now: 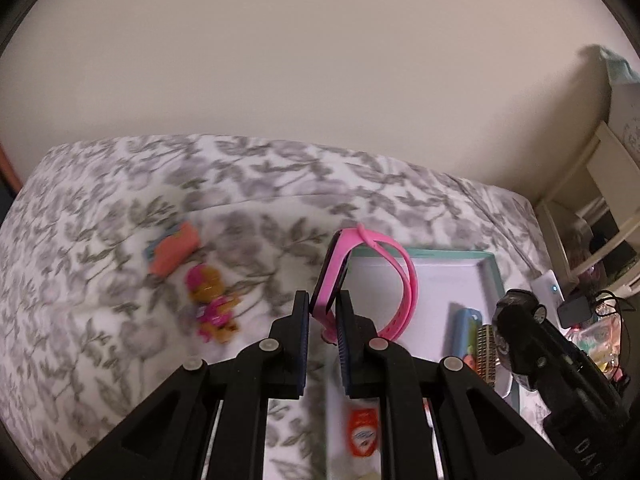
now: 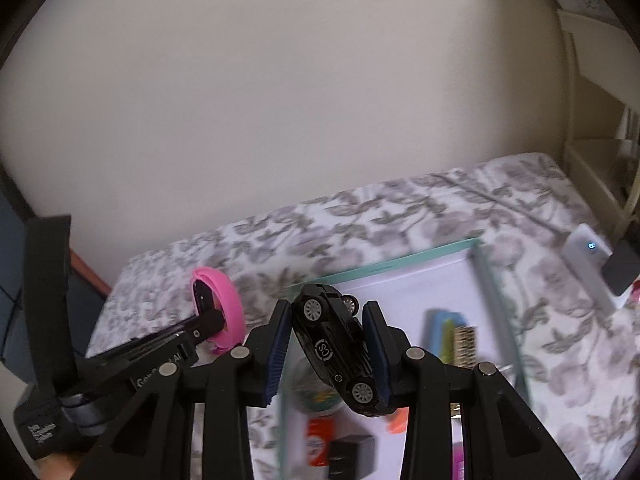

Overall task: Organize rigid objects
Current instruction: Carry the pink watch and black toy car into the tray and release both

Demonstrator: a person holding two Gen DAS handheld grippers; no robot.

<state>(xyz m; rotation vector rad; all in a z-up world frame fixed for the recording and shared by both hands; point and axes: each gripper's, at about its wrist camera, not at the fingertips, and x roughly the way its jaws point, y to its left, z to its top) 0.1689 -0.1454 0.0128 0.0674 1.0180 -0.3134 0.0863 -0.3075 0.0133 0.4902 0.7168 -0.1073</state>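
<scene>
A shallow white tray with a teal rim (image 1: pixel 494 268) lies on a bed covered in a grey leaf-print quilt (image 1: pixel 120 208), against a plain cream wall. Inside the tray, toward its right side, a blue case (image 1: pixel 466 332) lies beside a brush with tan bristles (image 1: pixel 487 350); nearer the camera sit an orange-and-white packet (image 1: pixel 362 432) and a small black box (image 2: pixel 352 454). The left gripper (image 1: pixel 323 312) pinches a pink smartwatch (image 1: pixel 340 276) by its black face, held above the tray's left edge with the strap looping right. The right gripper (image 2: pixel 326 344) clamps a black toy car (image 2: pixel 334 344), tilted on its side over the tray. Left of the tray, on the quilt, lie an orange block (image 1: pixel 174 252) and a pink-and-orange puppy figurine (image 1: pixel 212 300).
</scene>
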